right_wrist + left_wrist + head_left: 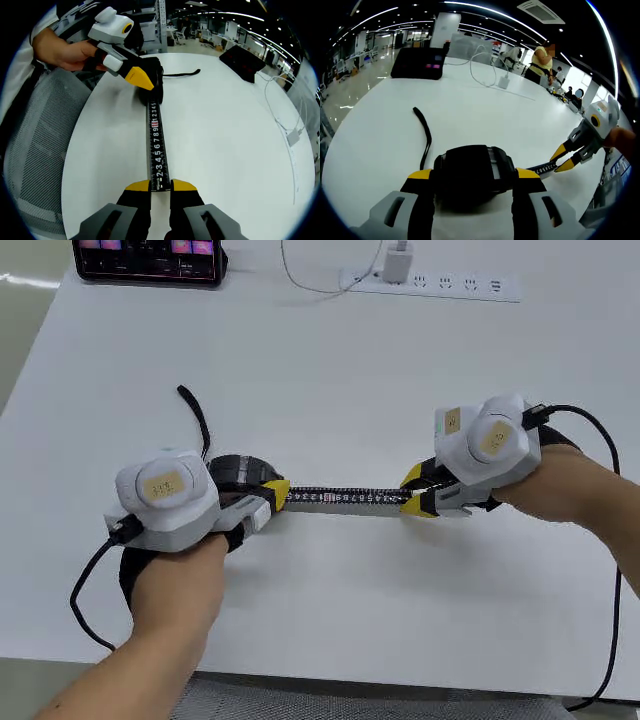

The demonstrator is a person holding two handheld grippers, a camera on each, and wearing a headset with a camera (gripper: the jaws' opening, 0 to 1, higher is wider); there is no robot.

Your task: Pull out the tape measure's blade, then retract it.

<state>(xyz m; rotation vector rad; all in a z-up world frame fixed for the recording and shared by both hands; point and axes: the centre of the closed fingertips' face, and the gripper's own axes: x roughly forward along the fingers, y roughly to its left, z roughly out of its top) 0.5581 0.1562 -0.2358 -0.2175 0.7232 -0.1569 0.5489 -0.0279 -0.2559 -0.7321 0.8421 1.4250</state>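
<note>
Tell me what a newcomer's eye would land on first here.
First, the blade, drawn out flat across the middle of the white table between the two grippers. The left gripper clamps the black tape measure case; the right gripper pinches the blade's end. A black strap trails behind the case.

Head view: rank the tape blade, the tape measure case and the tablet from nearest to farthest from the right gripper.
1. Tape blade: clamped in the right gripper.
2. Tape measure case: leftward, held by the left gripper.
3. Tablet: far top-left table edge.
</note>
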